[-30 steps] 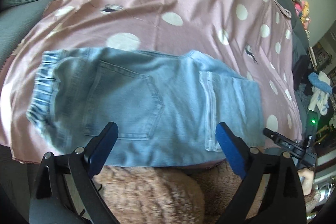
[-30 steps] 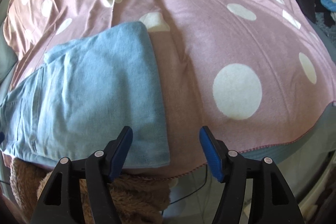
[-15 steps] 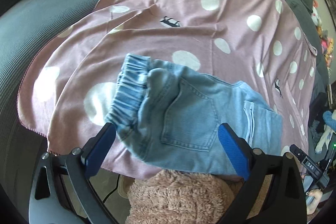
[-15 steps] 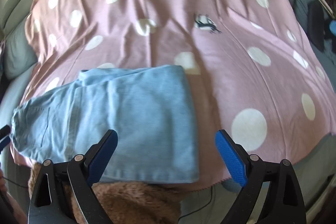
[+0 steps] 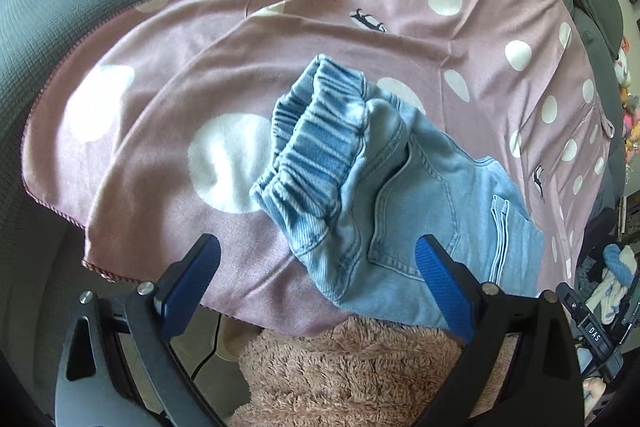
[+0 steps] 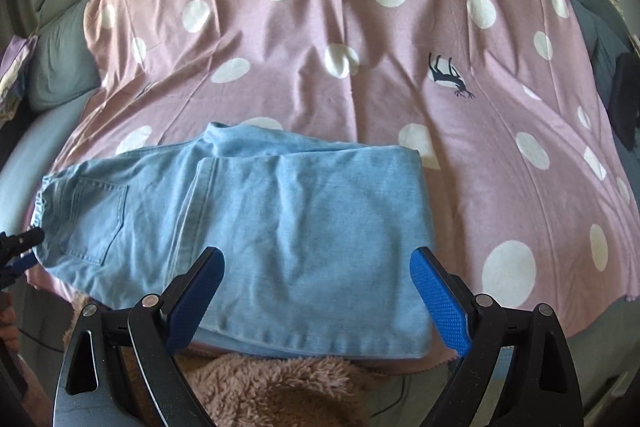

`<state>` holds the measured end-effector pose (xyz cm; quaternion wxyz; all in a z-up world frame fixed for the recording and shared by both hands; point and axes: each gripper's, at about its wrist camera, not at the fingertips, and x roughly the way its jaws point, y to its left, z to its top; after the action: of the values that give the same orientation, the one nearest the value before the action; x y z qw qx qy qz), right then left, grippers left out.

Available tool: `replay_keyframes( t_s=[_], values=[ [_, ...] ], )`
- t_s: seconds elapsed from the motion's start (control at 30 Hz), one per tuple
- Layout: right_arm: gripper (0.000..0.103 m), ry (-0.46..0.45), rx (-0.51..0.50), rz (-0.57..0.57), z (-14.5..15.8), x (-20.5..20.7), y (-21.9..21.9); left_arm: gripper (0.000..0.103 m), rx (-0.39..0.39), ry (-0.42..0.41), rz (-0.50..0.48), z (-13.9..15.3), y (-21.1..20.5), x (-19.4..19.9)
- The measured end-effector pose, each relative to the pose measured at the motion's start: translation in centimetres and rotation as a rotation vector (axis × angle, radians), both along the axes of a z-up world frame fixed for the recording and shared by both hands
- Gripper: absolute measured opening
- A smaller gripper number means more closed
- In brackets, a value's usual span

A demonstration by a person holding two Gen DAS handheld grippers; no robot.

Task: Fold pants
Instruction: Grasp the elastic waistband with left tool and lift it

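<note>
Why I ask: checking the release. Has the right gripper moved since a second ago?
Yes. The right gripper drew back and leftward: the folded edge of the pants, formerly midway between its fingers, now lies by the right finger.

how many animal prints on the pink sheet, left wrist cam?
2 small dark animal prints: one above the light blue denim pants at, one near the pink polka-dot sheet's right edge. Pants may hide more.

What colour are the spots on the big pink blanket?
White. The blanket is dusty pink with white polka dots, seen best in the right wrist view.
</note>
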<state>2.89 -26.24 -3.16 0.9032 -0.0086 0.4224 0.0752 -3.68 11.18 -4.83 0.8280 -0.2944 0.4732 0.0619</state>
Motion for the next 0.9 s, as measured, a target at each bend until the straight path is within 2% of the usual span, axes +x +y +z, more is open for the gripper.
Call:
replay_keyframes(
  t_s=[0.23,0.37,0.5,0.67,0.9],
  values=[
    [0.093,0.007,0.003,-0.002,-0.1,-0.1,0.3,0.096,-0.050,0.002,-0.019,-0.9,-0.4,0.6],
    [0.093,0.010,0.010,-0.007,-0.2,-0.1,0.2,0.086,-0.094,0.012,-0.029,-1.9,-0.6,1.1],
    [0.093,0.016,0.013,-0.010,-0.5,-0.1,0.0,0.081,-0.069,0.002,-0.031,-1.9,-0.9,1.1],
    [0.093,0.025,0.019,-0.016,-0.8,-0.1,-0.2,0.063,-0.088,-0.019,-0.032,-2.0,-0.8,1.4],
    [0.093,0.038,0.025,-0.020,-1.2,0.0,-0.3,0.062,-0.130,-0.037,-0.023,-2.4,-0.5,1.9]
  ],
)
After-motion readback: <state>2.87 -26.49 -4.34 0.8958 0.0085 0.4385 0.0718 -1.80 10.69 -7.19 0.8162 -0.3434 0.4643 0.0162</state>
